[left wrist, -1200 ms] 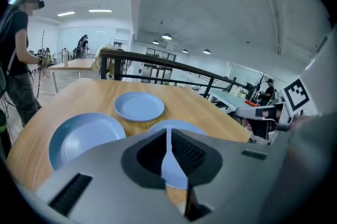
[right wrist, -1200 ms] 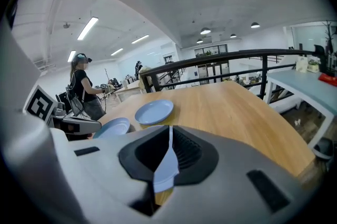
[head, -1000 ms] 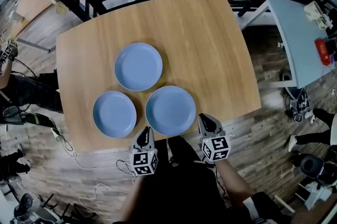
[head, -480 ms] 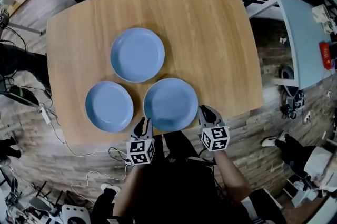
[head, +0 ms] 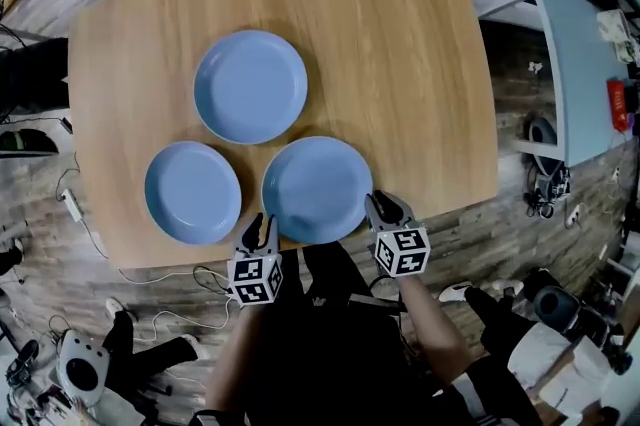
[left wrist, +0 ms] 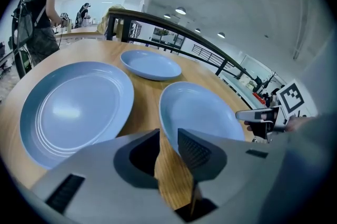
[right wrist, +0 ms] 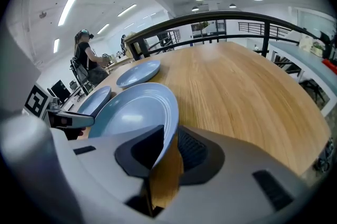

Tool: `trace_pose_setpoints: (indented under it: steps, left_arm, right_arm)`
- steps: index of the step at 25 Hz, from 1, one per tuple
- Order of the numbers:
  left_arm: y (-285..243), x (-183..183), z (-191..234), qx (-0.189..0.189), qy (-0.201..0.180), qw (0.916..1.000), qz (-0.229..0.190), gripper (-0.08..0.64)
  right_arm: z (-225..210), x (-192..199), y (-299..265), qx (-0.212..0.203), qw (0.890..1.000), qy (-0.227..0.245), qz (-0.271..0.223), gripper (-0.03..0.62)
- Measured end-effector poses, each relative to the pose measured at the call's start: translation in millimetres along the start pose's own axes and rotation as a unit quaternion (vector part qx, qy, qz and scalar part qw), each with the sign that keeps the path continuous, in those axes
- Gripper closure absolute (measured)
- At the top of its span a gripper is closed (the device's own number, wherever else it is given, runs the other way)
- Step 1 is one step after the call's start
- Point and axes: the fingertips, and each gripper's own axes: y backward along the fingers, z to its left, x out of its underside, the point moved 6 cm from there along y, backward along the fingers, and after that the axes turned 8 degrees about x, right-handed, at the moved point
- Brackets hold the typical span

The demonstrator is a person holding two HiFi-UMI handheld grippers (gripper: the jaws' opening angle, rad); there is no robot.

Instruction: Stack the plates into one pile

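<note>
Near edge of the light wooden table [head: 400, 44] [left wrist: 142, 99] [right wrist: 237, 86]: both grippers sit low at it, marker cubes toward the person.

Left gripper [head: 257, 226] [left wrist: 167, 146]: fingers spread. The rim of the near pale-blue round plate [head: 317, 189] [left wrist: 202, 112] [right wrist: 134, 112] runs into the gap and lies against the right-hand pad [left wrist: 194, 150]. Bare wood shows between the rim and the other pad. Not clamped.

Right gripper [head: 385, 207] [right wrist: 167, 149]: fingers also spread. The same plate's opposite rim passes between them, close over the left-hand pad [right wrist: 145, 152], with a strip of wood showing before the ribbed right-hand pad [right wrist: 190, 150]. Not clamped.

So the near plate lies on the table between the two grippers, one at each side of its front edge.

Beside it, to the person's left: left pale-blue round plate [head: 192, 192] [left wrist: 73, 107] [right wrist: 95, 99], flat on the wood, apart from the near plate by a narrow gap.

Farther in: far pale-blue round plate [head: 250, 86] [left wrist: 151, 64] [right wrist: 138, 73], behind the other two and apart from both. No plate lies on another.

Beyond the table: a dark metal railing [right wrist: 226, 18] and a standing person [left wrist: 39, 12].
</note>
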Motion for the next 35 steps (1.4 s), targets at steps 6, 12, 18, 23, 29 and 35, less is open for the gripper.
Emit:
trace_pose_setpoints:
  steps: [6, 12, 18, 23, 29, 35]
  left_arm:
    - [-8.3, 2.7, -0.1, 0.007, 0.006, 0.9999, 0.008, 0.457]
    - [-14.6, 2.9, 1.3, 0.01, 0.012, 0.9998, 0.009, 0.457]
    - [-17.5, 1.8, 1.4, 0.013, 0.017, 0.9997, 0.011, 0.46]
    - [-19.1, 2.4, 2.0, 0.012, 0.021, 0.9997, 0.005, 0.465]
    - [-16.9, 1.6, 1.2, 0.01, 0.02, 0.9998, 0.002, 0.473]
    - [-15.2, 0.4, -4.4, 0.013, 0.015, 0.9998, 0.002, 0.474]
  right_arm:
    - [-4.0, 2.9, -7.4, 0.006, 1.0, -0.01, 0.016, 0.495]
    - [-2.7, 4.5, -12.6, 0.004, 1.0, -0.018, 0.023, 0.508]
    - [-1.8, 4.0, -12.4, 0.004, 1.0, -0.014, 0.023, 0.522]
    - [-2.5, 4.0, -13.5, 0.004, 1.0, -0.015, 0.022, 0.523]
    - [-1.3, 5.5, -11.7, 0.008, 0.999, -0.024, 0.021, 0.528]
    - [-5.0, 5.3, -7.0, 0.012, 0.999, -0.033, 0.018, 0.531]
